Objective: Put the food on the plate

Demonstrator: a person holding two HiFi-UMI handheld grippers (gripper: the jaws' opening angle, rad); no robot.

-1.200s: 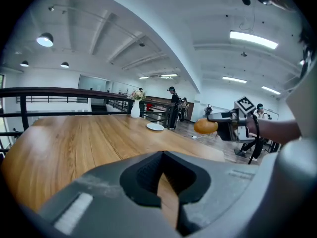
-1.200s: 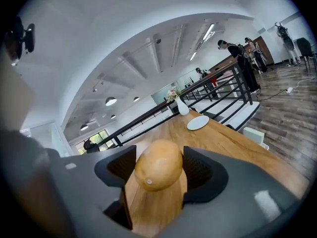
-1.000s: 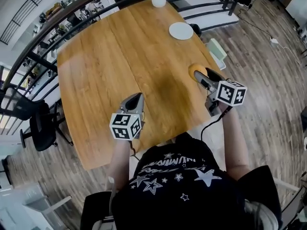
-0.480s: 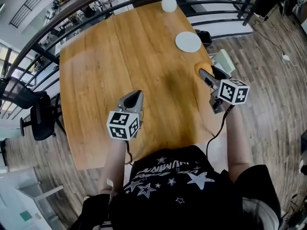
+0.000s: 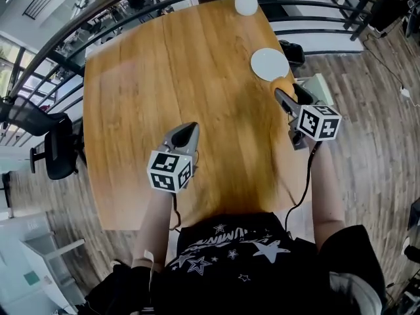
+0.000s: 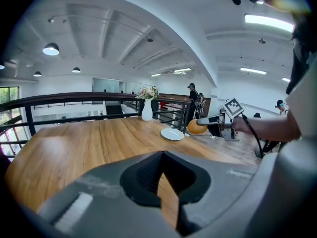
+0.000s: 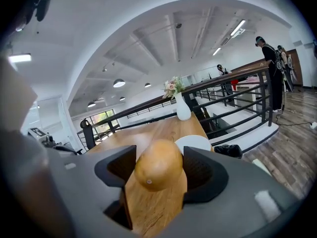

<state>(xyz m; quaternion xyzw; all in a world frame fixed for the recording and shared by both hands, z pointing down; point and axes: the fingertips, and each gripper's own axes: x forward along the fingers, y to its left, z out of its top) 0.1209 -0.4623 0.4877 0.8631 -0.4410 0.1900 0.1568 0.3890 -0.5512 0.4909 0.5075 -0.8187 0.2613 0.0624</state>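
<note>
A round yellow-orange food item (image 5: 281, 84) (image 7: 158, 164) sits between the jaws of my right gripper (image 5: 284, 92) (image 7: 158, 166), which is shut on it and holds it above the right edge of the wooden table (image 5: 164, 64). The empty white plate (image 5: 270, 63) (image 7: 194, 143) lies just beyond the food, near the table's far right corner. The left gripper view shows the plate (image 6: 172, 134) with the held food (image 6: 196, 127) to its right. My left gripper (image 5: 186, 130) (image 6: 161, 155) hovers over the table's near middle with its jaws together and nothing in them.
A white vase (image 5: 247, 0) with flowers stands at the table's far edge. A black railing (image 5: 308, 8) runs behind the table. A black office chair (image 5: 56, 151) stands at the left. Wood floor lies right of the table, with a pale box (image 5: 319, 87) by its edge.
My right gripper has carried the food forward along the table's right edge, much closer to the plate. The left gripper has edged forward, still with nothing in it.
</note>
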